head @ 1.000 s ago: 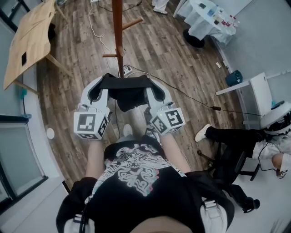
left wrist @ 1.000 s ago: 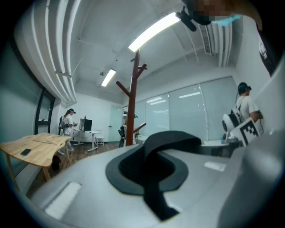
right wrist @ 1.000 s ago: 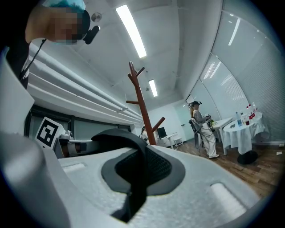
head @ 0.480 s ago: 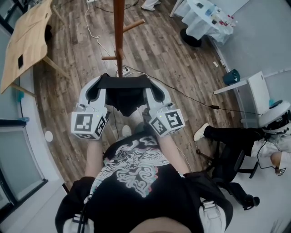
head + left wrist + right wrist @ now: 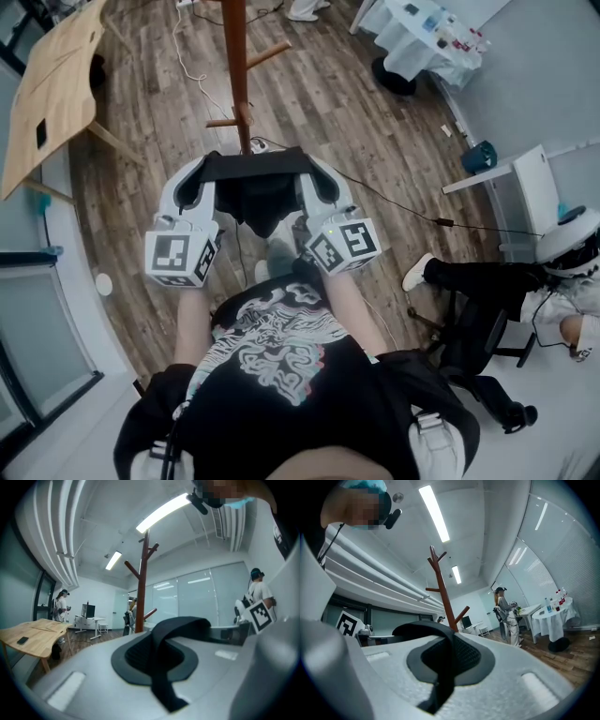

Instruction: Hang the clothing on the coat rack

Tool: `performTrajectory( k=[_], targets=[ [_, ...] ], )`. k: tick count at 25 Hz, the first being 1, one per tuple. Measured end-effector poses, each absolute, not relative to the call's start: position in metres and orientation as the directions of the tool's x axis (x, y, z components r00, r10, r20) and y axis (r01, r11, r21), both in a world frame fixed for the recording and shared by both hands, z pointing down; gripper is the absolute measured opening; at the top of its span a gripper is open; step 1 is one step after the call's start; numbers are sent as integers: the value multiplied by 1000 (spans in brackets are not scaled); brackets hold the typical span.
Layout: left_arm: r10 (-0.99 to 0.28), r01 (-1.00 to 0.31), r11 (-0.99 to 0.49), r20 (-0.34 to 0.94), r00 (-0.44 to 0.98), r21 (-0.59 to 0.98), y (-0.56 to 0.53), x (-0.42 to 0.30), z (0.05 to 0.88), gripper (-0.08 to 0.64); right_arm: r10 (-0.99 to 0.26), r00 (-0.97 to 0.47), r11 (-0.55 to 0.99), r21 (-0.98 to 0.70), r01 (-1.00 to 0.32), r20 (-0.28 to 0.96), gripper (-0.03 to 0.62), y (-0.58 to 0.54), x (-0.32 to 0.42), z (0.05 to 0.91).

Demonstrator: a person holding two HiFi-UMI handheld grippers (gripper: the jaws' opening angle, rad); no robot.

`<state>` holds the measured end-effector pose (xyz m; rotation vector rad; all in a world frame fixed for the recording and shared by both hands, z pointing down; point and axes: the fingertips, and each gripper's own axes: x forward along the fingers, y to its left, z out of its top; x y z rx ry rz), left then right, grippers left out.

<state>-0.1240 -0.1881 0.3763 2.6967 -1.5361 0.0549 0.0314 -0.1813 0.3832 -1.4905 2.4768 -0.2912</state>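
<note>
With the left gripper point(image 5: 203, 178) and right gripper point(image 5: 315, 176) each clenched on the black garment point(image 5: 256, 195), we hold its edge stretched wide before the wooden coat rack point(image 5: 235, 66), probably to hook a peg point(image 5: 222, 123).

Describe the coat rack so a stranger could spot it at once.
Look at the wood-plank floor between the light wooden table and the white-draped table. The coat rack stands there: the only upright red-brown pole with short pegs.
</note>
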Motion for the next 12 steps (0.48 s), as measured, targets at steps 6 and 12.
performTrajectory(
  k=[6, 12],
  targets=[
    [-864, -865, -502, 52, 501, 6, -199, -129, 372, 3, -879, -464, 475, -279, -835, -107, 14, -196, 28, 378],
    [-865, -866, -500, 50, 500, 5, -217, -130, 373, 3, -876, -469, 480, -274, -833, -110, 14, -215, 27, 378]
  ],
)
